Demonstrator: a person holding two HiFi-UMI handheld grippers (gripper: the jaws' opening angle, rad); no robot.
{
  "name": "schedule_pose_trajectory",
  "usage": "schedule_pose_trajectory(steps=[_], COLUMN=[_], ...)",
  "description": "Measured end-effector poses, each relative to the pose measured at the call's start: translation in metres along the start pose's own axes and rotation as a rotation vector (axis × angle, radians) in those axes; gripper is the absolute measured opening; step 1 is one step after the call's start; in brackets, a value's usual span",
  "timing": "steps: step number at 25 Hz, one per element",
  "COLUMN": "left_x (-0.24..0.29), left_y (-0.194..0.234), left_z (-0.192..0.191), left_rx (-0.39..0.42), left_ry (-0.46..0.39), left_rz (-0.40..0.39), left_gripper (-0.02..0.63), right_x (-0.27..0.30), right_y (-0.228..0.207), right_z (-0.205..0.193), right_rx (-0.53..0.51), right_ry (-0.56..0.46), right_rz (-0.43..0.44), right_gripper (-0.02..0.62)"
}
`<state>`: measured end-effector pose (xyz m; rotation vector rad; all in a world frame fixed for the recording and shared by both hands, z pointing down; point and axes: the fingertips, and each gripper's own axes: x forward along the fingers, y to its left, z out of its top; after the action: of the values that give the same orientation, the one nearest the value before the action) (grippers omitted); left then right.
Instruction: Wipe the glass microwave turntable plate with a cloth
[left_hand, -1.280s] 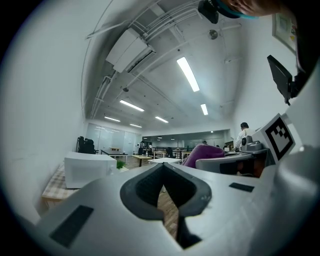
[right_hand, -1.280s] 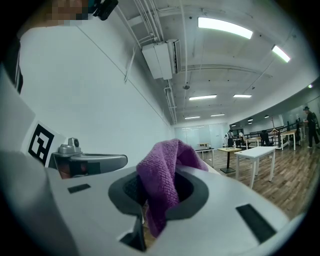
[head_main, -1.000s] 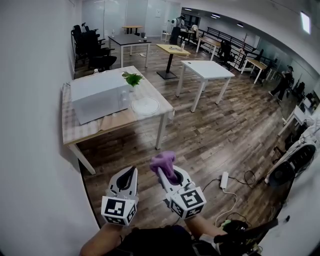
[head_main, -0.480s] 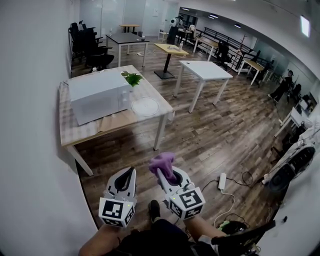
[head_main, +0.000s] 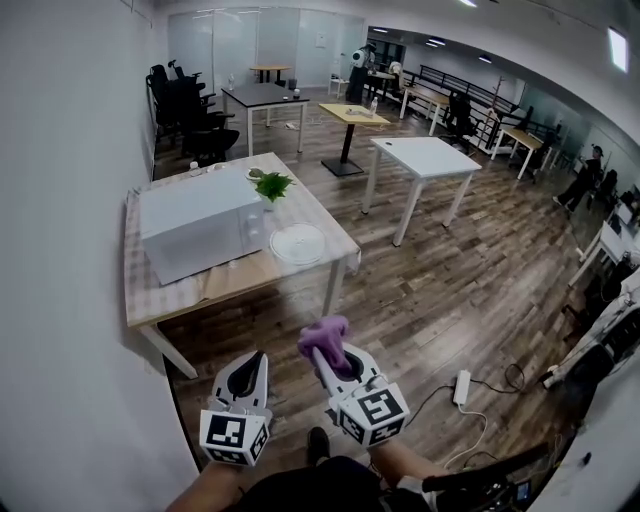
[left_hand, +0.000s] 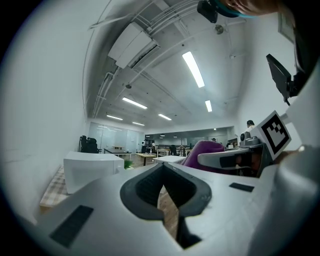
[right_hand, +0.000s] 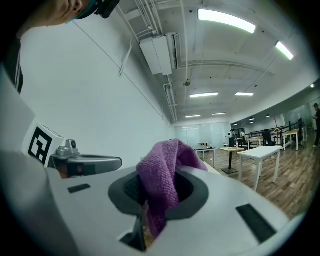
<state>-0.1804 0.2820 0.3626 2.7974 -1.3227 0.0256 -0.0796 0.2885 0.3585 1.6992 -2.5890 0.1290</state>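
The round glass turntable plate (head_main: 298, 243) lies on the wooden table (head_main: 190, 292), right of a white microwave (head_main: 198, 223). Both grippers are held well short of the table, low in the head view. My right gripper (head_main: 322, 350) is shut on a purple cloth (head_main: 326, 335), which bunches out of the closed jaws (right_hand: 162, 180). My left gripper (head_main: 258, 360) is shut with nothing in it; in the left gripper view its jaws meet, with the microwave (left_hand: 92, 169) far ahead and the cloth (left_hand: 202, 150) to the right.
A small potted plant (head_main: 271, 186) stands behind the plate. A white table (head_main: 425, 157), a yellow table (head_main: 347, 113) and dark chairs (head_main: 185, 105) stand farther back on the wood floor. A white wall (head_main: 60, 250) runs along the left. A power strip (head_main: 461, 387) with cables lies at lower right.
The table with microwave and plate sits slightly lower and nearer in the head view. Both grippers keep their hold and stay low in front of me.
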Motion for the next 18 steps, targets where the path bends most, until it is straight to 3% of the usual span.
schedule_pose_trajectory(steps=[13,18], left_x=[0.115,0.151], left_y=[-0.01,-0.009], left_z=[0.009,0.009], left_rx=[0.04,0.026], left_ry=[0.022,0.032], left_rz=[-0.035,-0.008], left_gripper=[0.006,0.006], right_x=[0.05,0.063], right_y=[-0.09,-0.121], right_z=[0.012,0.013], right_rx=[0.029,0.041], right_ry=[-0.02,-0.024], right_rz=[0.054,0.078], right_gripper=[0.064,0.064])
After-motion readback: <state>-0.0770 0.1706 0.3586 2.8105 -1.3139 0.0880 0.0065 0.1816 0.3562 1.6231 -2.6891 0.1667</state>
